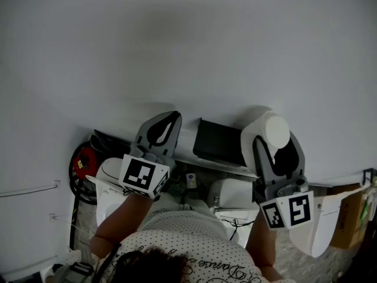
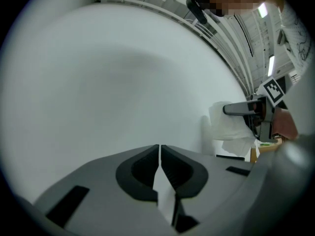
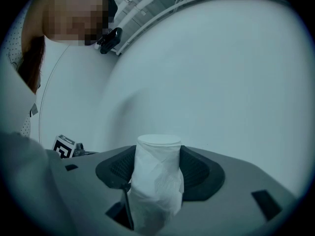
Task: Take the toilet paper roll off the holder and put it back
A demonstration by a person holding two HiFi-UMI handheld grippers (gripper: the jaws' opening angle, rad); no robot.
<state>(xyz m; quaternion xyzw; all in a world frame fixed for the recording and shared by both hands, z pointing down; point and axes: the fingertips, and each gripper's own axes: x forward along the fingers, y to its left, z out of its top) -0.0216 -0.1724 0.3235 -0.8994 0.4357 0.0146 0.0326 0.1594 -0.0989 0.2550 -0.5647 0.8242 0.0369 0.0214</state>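
Pale grey wall fills the head view from 9 o'clock through 12 to 3; the fixtures sit in the lower half. At 8 o'clock of the frame is a red round object with black coils [image 1: 83, 163], not identified. The left gripper [image 1: 168, 125] is at 9 o'clock of the holder. Its jaws are brought together, pads all but touching. A thin pale sliver shows in the slit; I cannot tell whether it is paper or the wall beyond. Near frame centre is a black rectangular wall-mounted box [image 1: 218, 141], taken to be the holder; its peg or slot is not visible. The right gripper [image 3: 158, 154] is at 3 o'clock of the holder, just beside it. Its jaws are partway apart and pressed on both flanks of the white, loosely wrapped toilet paper roll [image 1: 270, 128]. The roll stands end-up between the pads, off the holder. Judgement: the return step is in hand. To do it well, use a light squeeze so the soft roll is not flattened. Turn its axis to match the holder, approach from the open side, and release only once it is seated. The loose outer sheet may snag.
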